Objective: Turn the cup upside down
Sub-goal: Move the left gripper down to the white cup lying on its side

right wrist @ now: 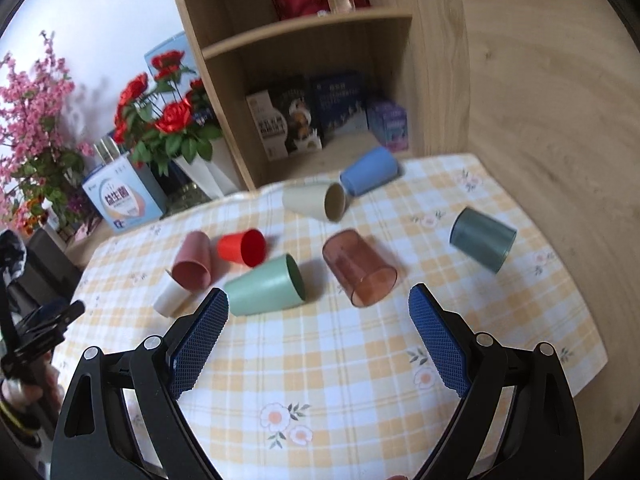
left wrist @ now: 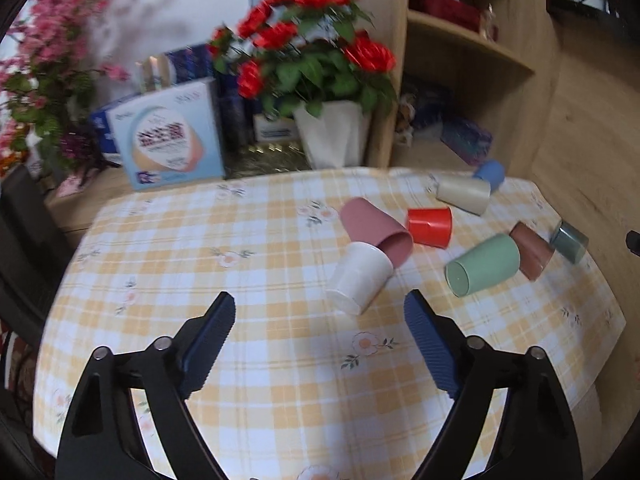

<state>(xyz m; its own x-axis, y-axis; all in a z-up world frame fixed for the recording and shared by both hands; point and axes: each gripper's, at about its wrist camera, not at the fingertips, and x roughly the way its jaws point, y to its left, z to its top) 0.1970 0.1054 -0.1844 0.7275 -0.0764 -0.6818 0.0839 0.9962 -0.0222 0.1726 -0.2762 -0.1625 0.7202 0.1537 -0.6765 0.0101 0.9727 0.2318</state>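
Observation:
Several cups lie on their sides on the checked tablecloth (left wrist: 256,264). A white cup (left wrist: 362,276) lies just beyond my open, empty left gripper (left wrist: 320,308), touching a pink cup (left wrist: 374,232). Past them are a red cup (left wrist: 430,226), a light green cup (left wrist: 482,265), a brown translucent cup (left wrist: 532,250), a grey-green cup (left wrist: 570,242), a beige cup (left wrist: 464,192) and a blue cup (left wrist: 490,174). My right gripper (right wrist: 318,304) is open and empty, with the light green cup (right wrist: 266,286) by its left finger and the brown cup (right wrist: 358,266) just ahead.
A wooden shelf unit (right wrist: 320,80) with boxes stands behind the table. A vase of red flowers (left wrist: 312,72), a light blue box (left wrist: 172,136) and pink blossoms (left wrist: 52,52) stand at the back left. A wooden wall (right wrist: 540,100) runs along the right. The left gripper's body shows in the right wrist view (right wrist: 36,328).

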